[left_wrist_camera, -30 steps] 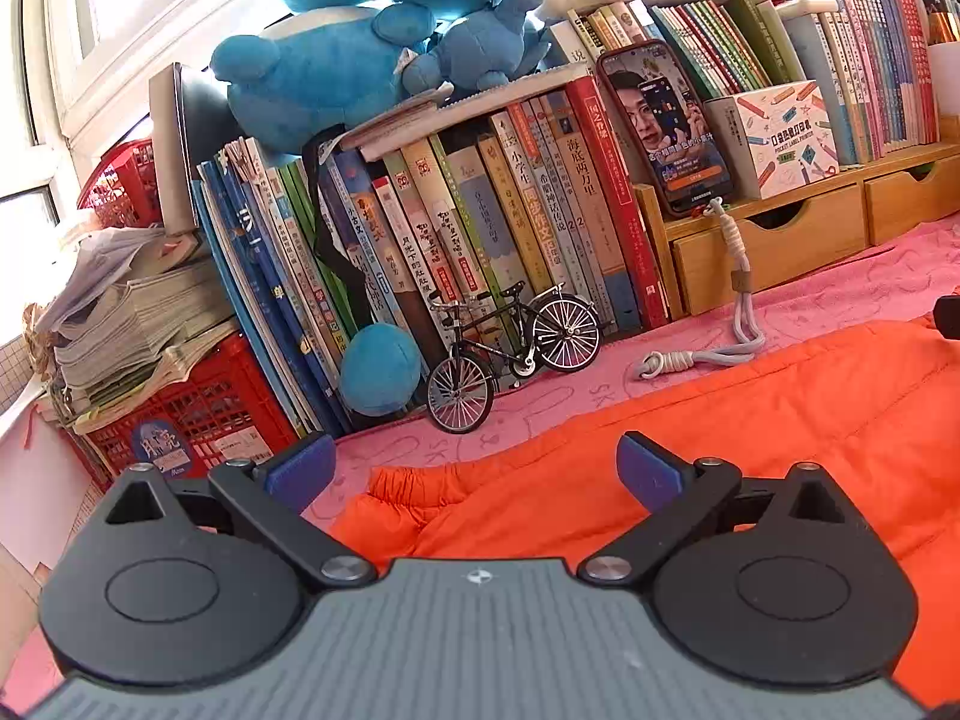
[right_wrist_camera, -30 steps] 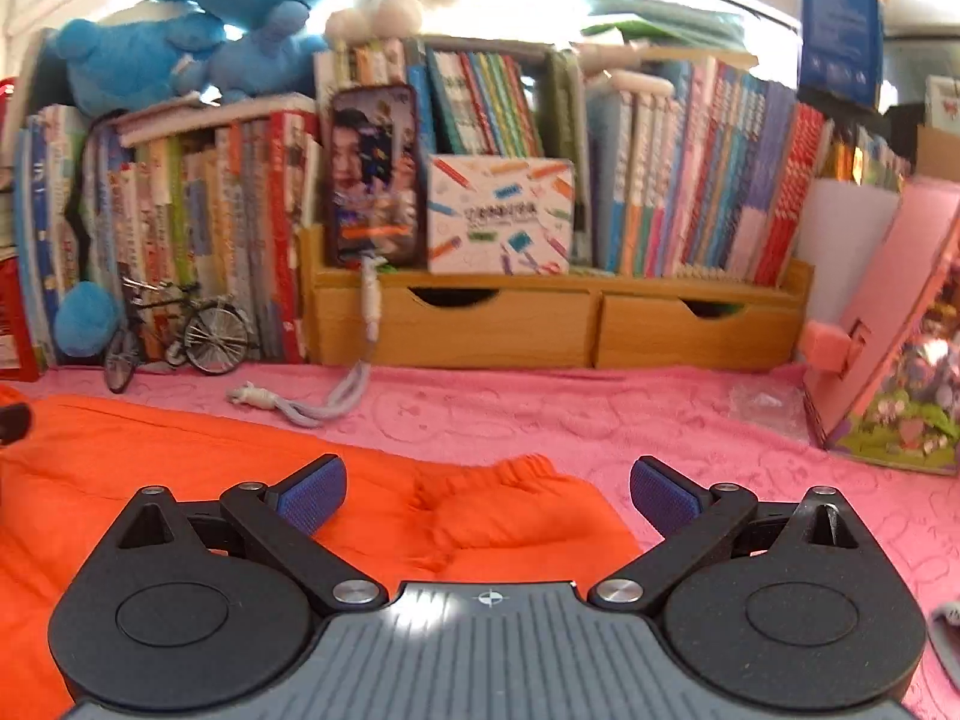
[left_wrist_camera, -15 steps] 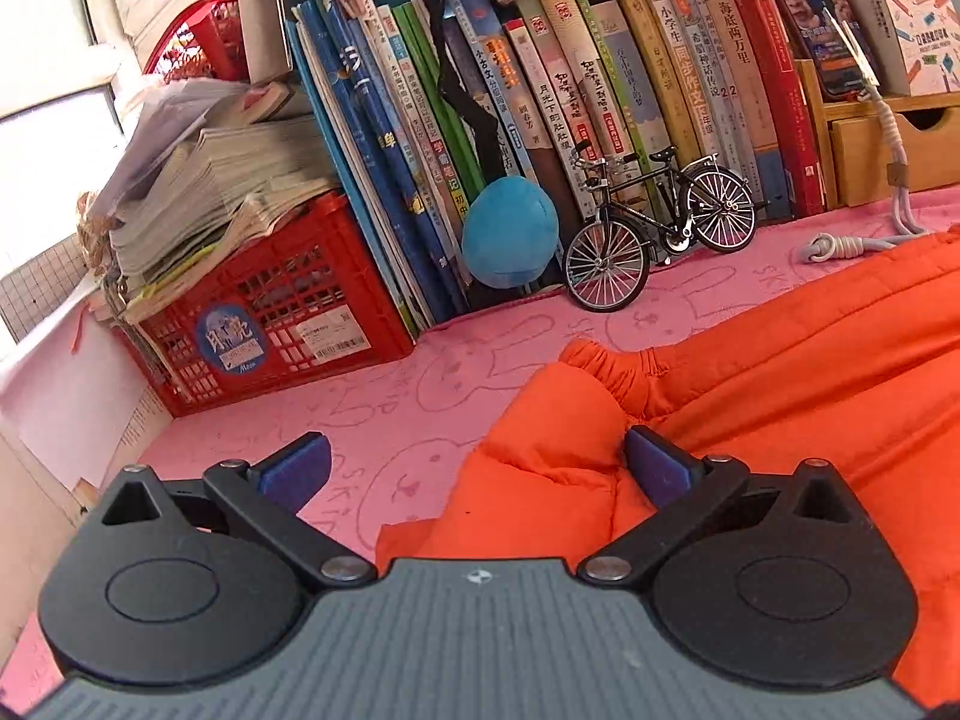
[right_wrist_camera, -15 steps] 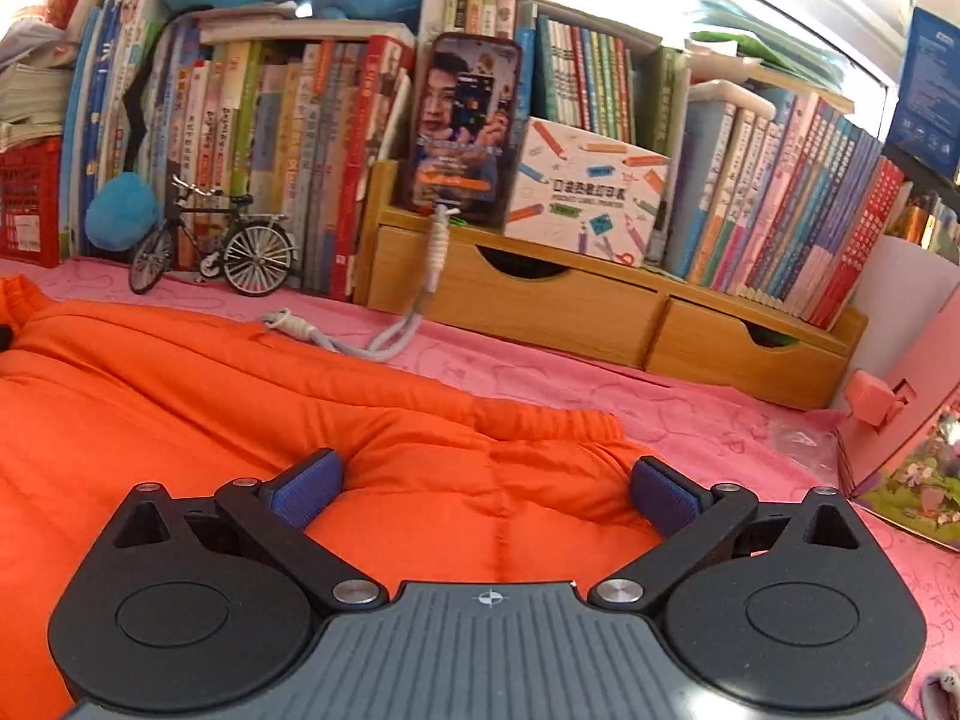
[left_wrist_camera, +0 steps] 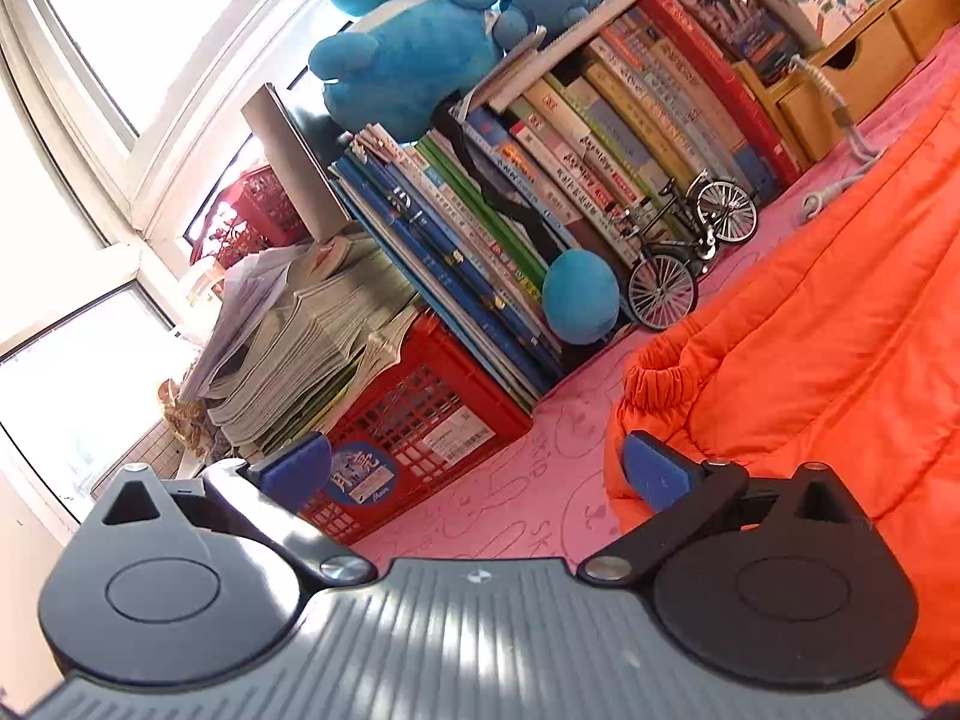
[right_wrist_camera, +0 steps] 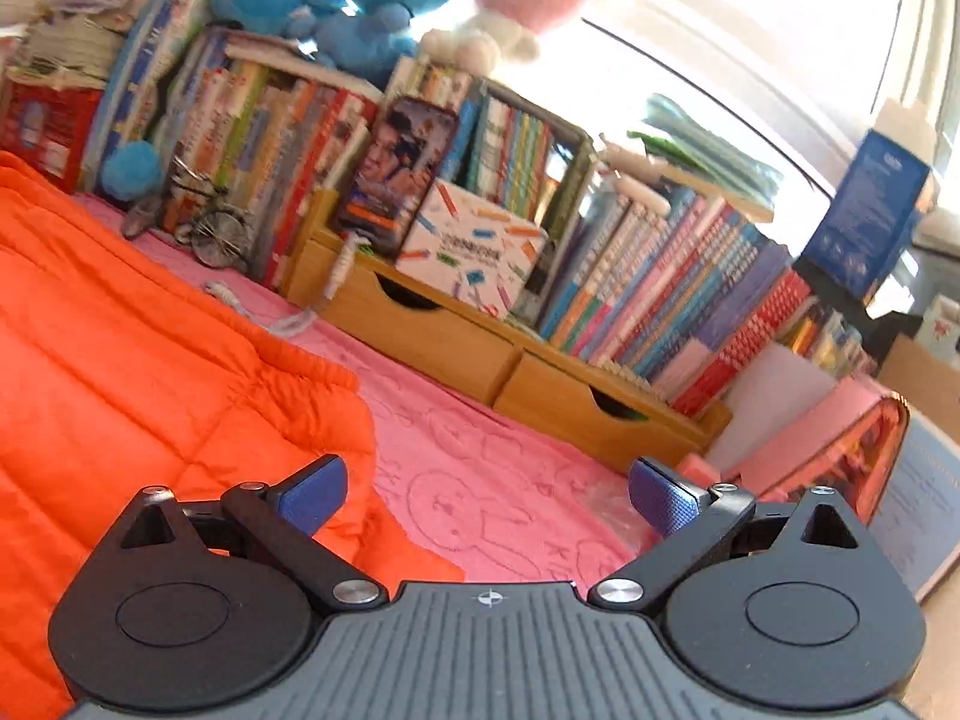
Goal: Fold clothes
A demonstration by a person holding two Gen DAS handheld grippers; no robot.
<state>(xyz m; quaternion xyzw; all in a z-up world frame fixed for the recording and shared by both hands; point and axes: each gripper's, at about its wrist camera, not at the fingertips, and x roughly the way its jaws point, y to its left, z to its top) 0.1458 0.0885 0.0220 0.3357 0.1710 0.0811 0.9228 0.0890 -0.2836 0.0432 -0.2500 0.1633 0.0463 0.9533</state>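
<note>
Our left gripper [left_wrist_camera: 474,471] and right gripper [right_wrist_camera: 486,492] hang with fingers spread, empty. The orange jacket [left_wrist_camera: 810,360] sprawls across the pink table [left_wrist_camera: 528,480]; puffy, light, slippery, so we'd pinch its elastic cuffs [left_wrist_camera: 654,372].

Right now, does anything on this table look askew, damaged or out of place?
Nothing is damaged or spilled. The orange garment lies rumpled on the pink tablecloth, unfolded, as expected. Both the left gripper and the right gripper are open and hold nothing.
</note>
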